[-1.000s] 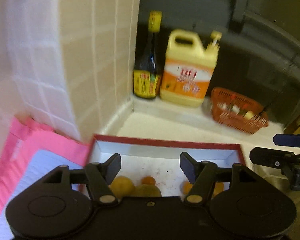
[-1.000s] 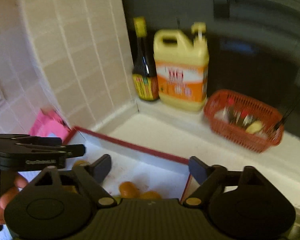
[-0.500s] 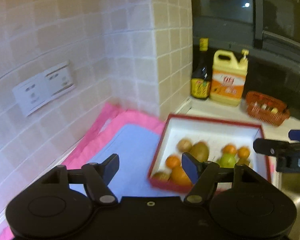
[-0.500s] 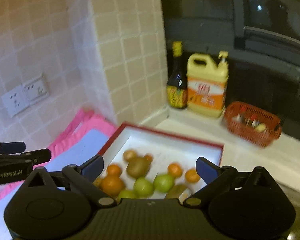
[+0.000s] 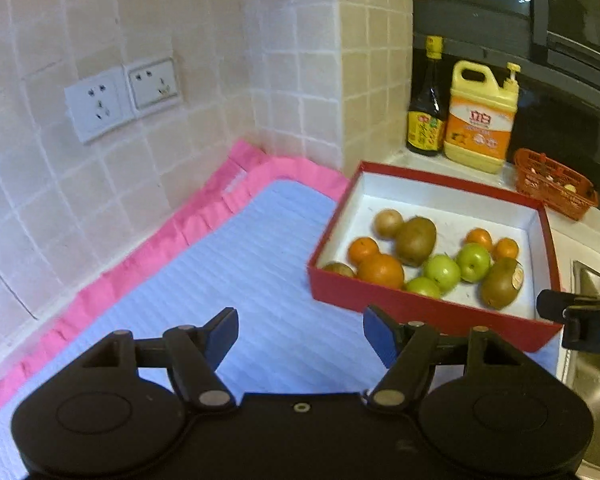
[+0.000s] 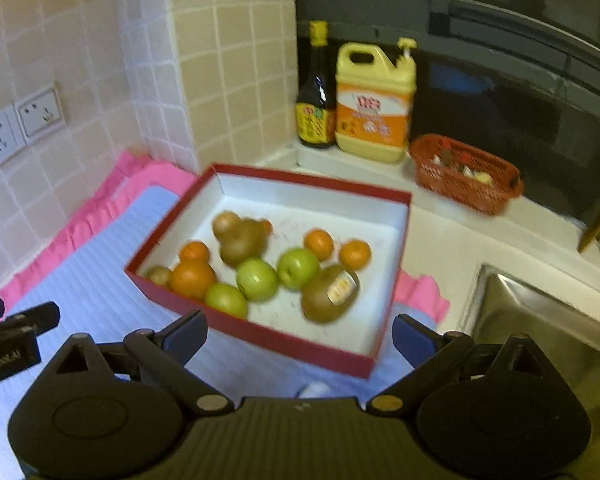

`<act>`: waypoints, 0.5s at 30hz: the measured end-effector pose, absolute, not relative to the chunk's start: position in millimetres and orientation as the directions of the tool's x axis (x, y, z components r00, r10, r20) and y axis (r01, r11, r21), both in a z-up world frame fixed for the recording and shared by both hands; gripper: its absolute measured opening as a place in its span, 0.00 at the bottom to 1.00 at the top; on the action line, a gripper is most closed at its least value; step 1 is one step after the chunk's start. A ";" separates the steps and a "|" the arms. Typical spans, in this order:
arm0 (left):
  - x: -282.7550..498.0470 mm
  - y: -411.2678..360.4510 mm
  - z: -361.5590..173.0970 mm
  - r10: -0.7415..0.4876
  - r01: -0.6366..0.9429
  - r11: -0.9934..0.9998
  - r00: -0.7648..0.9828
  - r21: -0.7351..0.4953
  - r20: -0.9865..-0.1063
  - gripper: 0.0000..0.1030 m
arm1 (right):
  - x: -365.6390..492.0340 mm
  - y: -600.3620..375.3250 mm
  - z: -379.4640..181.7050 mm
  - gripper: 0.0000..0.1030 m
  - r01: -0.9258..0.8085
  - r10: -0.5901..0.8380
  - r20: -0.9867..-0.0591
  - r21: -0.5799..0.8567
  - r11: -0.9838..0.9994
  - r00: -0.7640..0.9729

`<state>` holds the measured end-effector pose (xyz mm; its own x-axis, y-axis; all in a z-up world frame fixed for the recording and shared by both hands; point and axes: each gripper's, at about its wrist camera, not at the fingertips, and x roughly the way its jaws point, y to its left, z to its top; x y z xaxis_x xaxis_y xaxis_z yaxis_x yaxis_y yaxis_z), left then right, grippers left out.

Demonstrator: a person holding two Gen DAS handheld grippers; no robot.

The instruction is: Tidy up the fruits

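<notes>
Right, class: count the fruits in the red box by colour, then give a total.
Orange fruits: 4
Green fruits: 3
Brown fruits: 4
Total: 11 clearly seen in the red box; a possible fifth orange one peeks from behind a brown fruit.

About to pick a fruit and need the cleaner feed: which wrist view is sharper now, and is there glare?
Left wrist view: crisp, fruit in the red box well defined, warm dim light. Right wrist view: motion-blurred, sticker on the pear unreadable. Glare only as small window reflections; fisheye bends the wall tiles in both.
</notes>
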<state>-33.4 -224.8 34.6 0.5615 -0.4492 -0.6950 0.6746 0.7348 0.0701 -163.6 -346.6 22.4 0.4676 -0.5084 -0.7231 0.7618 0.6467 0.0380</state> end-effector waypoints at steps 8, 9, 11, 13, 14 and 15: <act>-45.7 -237.5 22.6 -0.462 0.719 0.690 0.525 0.082 -0.715 0.80 | -167.9 -342.3 17.4 0.97 0.766 -0.521 -0.732 0.000 0.643 0.438; -46.5 -238.3 23.2 -0.468 0.725 0.685 0.521 0.079 -0.714 0.80 | -167.3 -343.8 17.3 0.97 0.763 -0.523 -0.732 -0.006 0.646 0.437; -49.4 -239.0 25.3 -0.481 0.735 0.673 0.524 0.087 -0.703 0.80 | -166.8 -343.2 16.6 0.97 0.762 -0.520 -0.734 -0.006 0.648 0.437; -52.3 -240.0 27.1 -0.479 0.734 0.670 0.539 0.108 -0.692 0.80 | -166.9 -343.4 16.0 0.97 0.764 -0.517 -0.737 0.000 0.645 0.435; -53.6 -240.7 27.8 -0.477 0.732 0.670 0.549 0.120 -0.686 0.80 | -167.1 -344.4 16.2 0.97 0.764 -0.516 -0.738 -0.001 0.645 0.435; -55.4 -241.1 29.0 -0.473 0.726 0.675 0.565 0.135 -0.676 0.80 | -167.3 -344.0 16.7 0.97 0.765 -0.519 -0.736 -0.004 0.644 0.434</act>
<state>-55.4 -241.1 29.0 0.5653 -0.4727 -0.6760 0.7255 0.6749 0.1348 -167.3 -344.0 16.7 0.4336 -0.5192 -0.7364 0.7648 0.6443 -0.0040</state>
